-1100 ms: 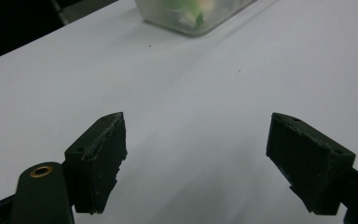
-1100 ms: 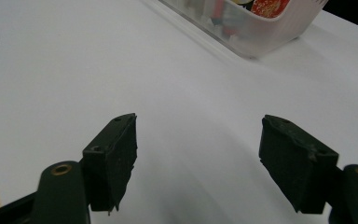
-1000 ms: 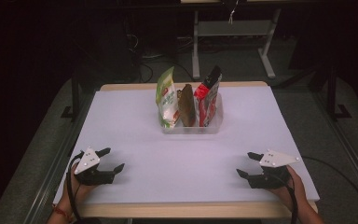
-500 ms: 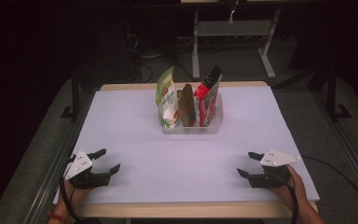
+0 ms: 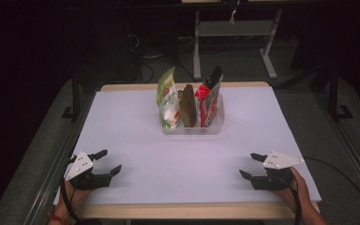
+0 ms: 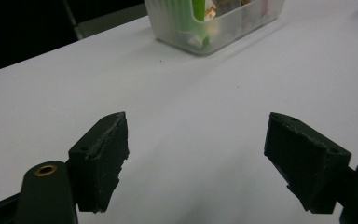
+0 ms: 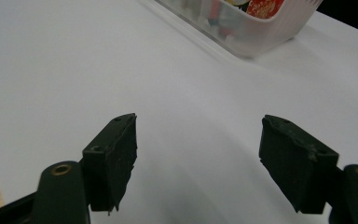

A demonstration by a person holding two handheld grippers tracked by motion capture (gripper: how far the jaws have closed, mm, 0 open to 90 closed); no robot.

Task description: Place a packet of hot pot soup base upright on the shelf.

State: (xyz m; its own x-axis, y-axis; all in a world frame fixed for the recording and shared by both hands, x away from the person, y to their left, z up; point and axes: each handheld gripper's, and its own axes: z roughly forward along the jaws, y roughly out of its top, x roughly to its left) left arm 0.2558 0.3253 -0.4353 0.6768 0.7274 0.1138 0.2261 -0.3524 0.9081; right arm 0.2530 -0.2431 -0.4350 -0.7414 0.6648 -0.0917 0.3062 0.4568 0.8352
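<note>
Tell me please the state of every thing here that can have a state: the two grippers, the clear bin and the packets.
Left gripper: open, empty, low over the white table.
Right gripper: open, empty, low over the table.
Clear plastic bin: upright, holding three packets.
Green and white packet: standing in the bin.
Brown packet: standing in the bin.
Red packet: standing in the bin.

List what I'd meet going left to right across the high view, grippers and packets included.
Left gripper → green-and-white packet → brown packet → red packet → right gripper. The three packets stand upright in the clear bin.
</note>
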